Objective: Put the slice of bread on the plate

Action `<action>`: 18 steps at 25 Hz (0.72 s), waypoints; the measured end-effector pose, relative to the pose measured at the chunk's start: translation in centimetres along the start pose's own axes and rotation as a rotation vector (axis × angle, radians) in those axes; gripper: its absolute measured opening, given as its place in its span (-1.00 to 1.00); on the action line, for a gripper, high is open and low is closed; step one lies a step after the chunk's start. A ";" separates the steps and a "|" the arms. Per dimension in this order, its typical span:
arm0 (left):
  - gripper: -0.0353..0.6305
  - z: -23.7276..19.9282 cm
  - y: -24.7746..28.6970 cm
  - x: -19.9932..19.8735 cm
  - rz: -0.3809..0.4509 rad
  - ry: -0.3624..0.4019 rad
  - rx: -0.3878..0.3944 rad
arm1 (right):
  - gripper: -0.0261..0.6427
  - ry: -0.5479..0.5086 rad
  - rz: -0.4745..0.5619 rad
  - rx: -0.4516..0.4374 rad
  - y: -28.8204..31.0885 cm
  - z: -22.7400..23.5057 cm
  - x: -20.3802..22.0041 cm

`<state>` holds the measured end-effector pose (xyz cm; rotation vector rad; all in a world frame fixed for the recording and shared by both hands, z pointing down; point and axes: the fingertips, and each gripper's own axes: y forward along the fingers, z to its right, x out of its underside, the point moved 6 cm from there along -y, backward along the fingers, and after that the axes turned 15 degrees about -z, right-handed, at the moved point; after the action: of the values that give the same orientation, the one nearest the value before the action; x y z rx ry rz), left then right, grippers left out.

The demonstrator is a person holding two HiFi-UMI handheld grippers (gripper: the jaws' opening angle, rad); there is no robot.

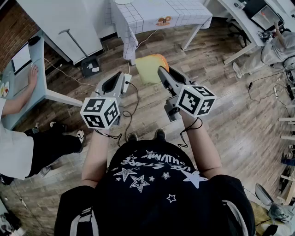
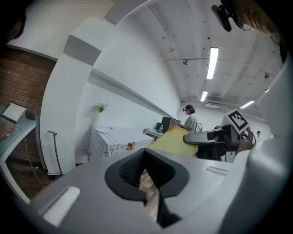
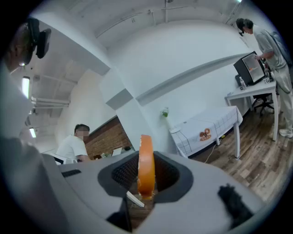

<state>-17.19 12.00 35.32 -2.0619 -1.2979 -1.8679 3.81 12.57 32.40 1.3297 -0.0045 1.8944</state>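
Here, our right gripper (image 1: 162, 73) clamps the bread slice (image 1: 148, 69) edge-up in mid-air over the floor; our left gripper (image 1: 119, 81) is narrowly parted, empty. We should carry it steadily toward the table (image 1: 147, 11).

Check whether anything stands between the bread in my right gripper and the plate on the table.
Nothing visible does. The right gripper holds the slice of bread over open floor; beyond lies bare tablecloth up to the plate. The small orange thing sits off to one side.
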 end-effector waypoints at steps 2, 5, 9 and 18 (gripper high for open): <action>-0.87 -0.1 -0.3 0.2 -0.002 0.006 0.010 | -0.63 0.013 0.001 0.013 0.3 -0.1 0.1; -0.87 -0.3 -0.7 0.4 -0.001 0.018 0.024 | -0.63 0.027 0.009 -0.009 0.8 -0.7 0.4; -0.87 -0.5 -1.6 0.8 -0.006 0.018 0.050 | -0.63 -0.037 -0.011 0.001 1.1 -2.4 0.8; -0.87 -1.1 -2.6 1.1 -0.006 0.030 0.054 | -0.63 -0.043 -0.022 0.006 1.8 -3.9 1.2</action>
<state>-19.73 13.66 35.27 -1.9987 -1.3336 -1.8380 -0.44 13.76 32.41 1.3692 -0.0063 1.8486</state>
